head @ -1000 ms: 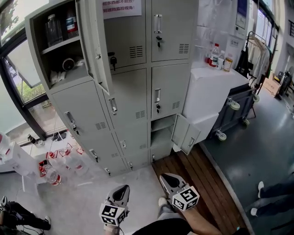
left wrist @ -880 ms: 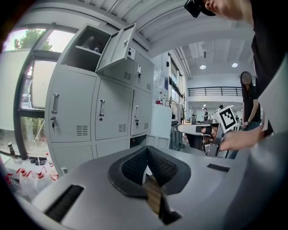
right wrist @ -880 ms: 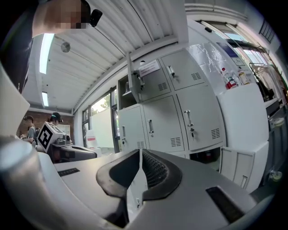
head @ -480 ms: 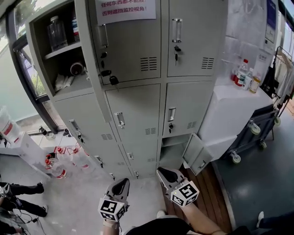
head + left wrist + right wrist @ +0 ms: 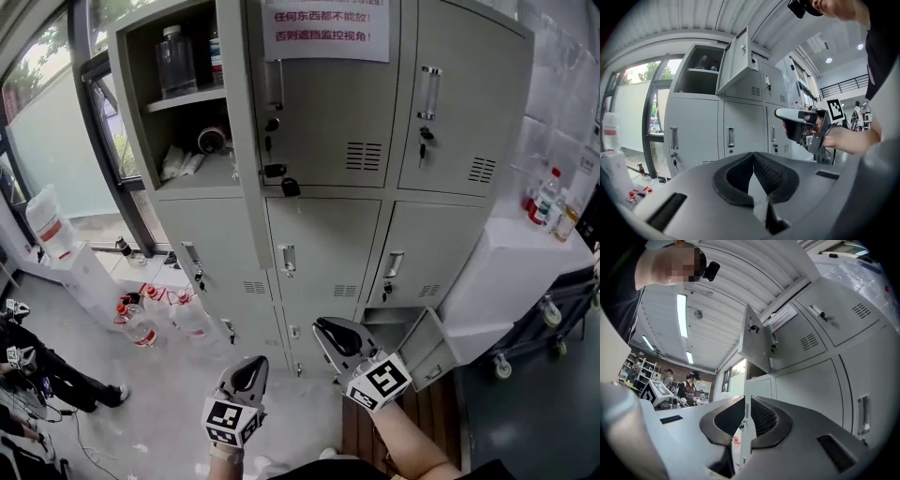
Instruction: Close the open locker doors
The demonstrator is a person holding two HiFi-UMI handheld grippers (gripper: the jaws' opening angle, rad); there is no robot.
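**Both grippers closed and empty before the lockers, two doors still open**

In the head view the left gripper [image 5: 246,370] and right gripper [image 5: 330,330] sit at lower centre before the grey lockers [image 5: 328,244]. The upper door [image 5: 246,141] stands out edge-on at upper left beside a shelf with a bottle [image 5: 175,56]. Only this view shows the low door [image 5: 424,347] ajar at lower right, just beside the right gripper. The left gripper view shows its jaws [image 5: 753,157] meeting at the tips with nothing between, the upper door [image 5: 738,61] swung out, and the right gripper [image 5: 778,113] in a hand. The right gripper view shows closed, empty jaws [image 5: 745,401] under that door [image 5: 757,341]. Compared with a second ago, the lockers fill more of the head view and both grippers sit higher and closer to them.
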